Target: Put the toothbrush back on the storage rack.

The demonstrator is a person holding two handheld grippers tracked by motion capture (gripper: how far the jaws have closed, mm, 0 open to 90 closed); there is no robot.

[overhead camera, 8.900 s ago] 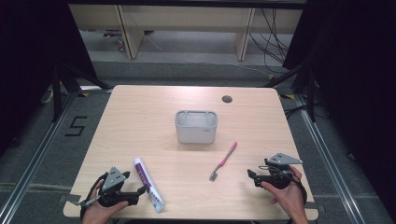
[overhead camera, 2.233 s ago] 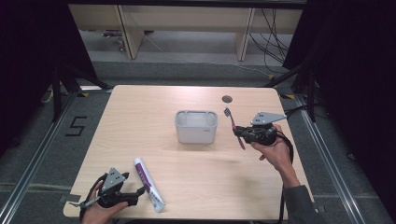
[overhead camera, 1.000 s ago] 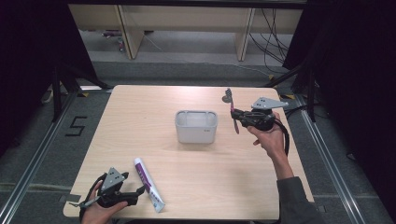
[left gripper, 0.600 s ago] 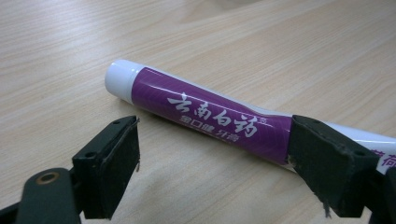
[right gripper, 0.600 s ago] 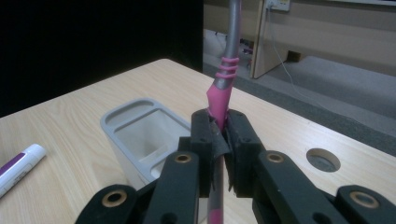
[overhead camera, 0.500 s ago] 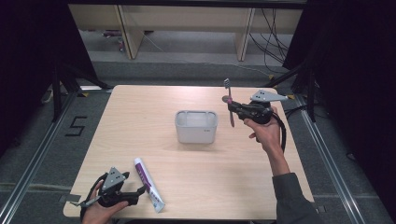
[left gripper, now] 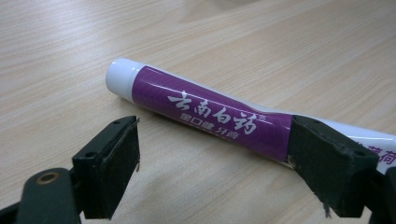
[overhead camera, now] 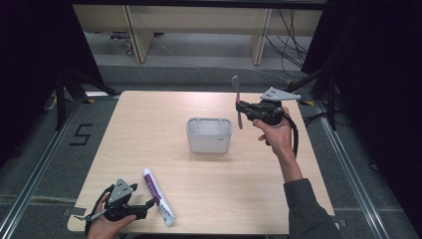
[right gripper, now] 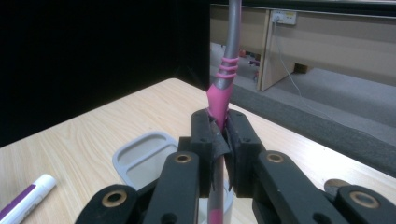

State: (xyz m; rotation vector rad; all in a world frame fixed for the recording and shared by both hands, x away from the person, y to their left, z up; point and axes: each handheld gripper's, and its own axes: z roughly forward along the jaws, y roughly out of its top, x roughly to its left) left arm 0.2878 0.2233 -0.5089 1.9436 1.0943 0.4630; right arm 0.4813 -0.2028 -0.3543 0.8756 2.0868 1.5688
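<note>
Toothbrush [overhead camera: 238, 102] stood near-upright in the high view, head up, pinched by the right claw [overhead camera: 242, 108] in the air just off the grey cup's [overhead camera: 209, 135] 2 o'clock rim. Cup mouth lay toward 8 o'clock from the claw, so the next move likely was a short shift that way, then lowering the long axis into it. Left claw [overhead camera: 149, 203] rested at the surface's [overhead camera: 149, 124] near edge, toothpaste tube [overhead camera: 158, 196] just at its 3 o'clock, axis running 11 to 5.

Left gripper view: left claw [left gripper: 229, 154] spread wide, holding nothing; tube [left gripper: 205, 116] lay flat across beyond the pads, white cap at 10 o'clock.

Right gripper view: right claw [right gripper: 219, 135] clamped on the toothbrush's [right gripper: 223, 79] pink handle, shaft rising to 12 o'clock; cup [right gripper: 140, 158] sat low at 8 o'clock.
</note>
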